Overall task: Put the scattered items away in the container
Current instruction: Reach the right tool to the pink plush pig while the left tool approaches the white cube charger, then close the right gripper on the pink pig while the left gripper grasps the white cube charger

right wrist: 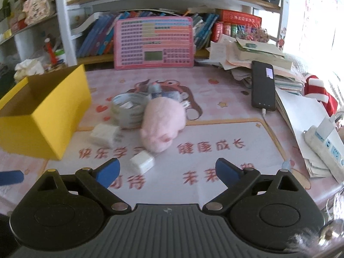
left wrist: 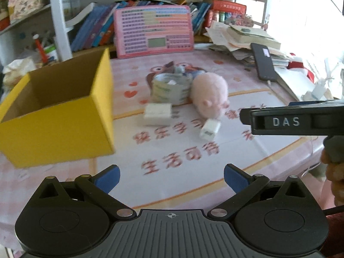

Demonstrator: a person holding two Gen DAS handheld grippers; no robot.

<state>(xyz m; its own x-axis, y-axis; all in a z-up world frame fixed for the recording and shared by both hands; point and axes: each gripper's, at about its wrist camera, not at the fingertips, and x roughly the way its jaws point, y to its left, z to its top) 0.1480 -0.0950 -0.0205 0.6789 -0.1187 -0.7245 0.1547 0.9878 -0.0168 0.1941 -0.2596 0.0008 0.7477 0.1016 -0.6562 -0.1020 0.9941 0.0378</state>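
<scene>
An open yellow cardboard box [left wrist: 62,126] [right wrist: 43,118] stands at the left of the pink desk mat. Right of it lie a roll of tape [left wrist: 169,90] [right wrist: 129,112], a pink plush pig [left wrist: 209,95] [right wrist: 163,122], a white plug adapter [left wrist: 158,114] [right wrist: 104,136] and a smaller white charger cube [left wrist: 210,129] [right wrist: 142,162]. My left gripper [left wrist: 172,179] is open and empty, above the mat in front of the items. My right gripper [right wrist: 167,173] is also open and empty, with the charger cube just beyond its left finger. The right gripper's body [left wrist: 294,122] shows in the left wrist view.
A pink keyboard toy [right wrist: 153,43] leans against a bookshelf at the back. A black phone [right wrist: 263,86] with a cable, stacked papers [right wrist: 253,51] and a power strip [right wrist: 326,142] crowd the right side. A hand [left wrist: 335,172] shows at the right edge.
</scene>
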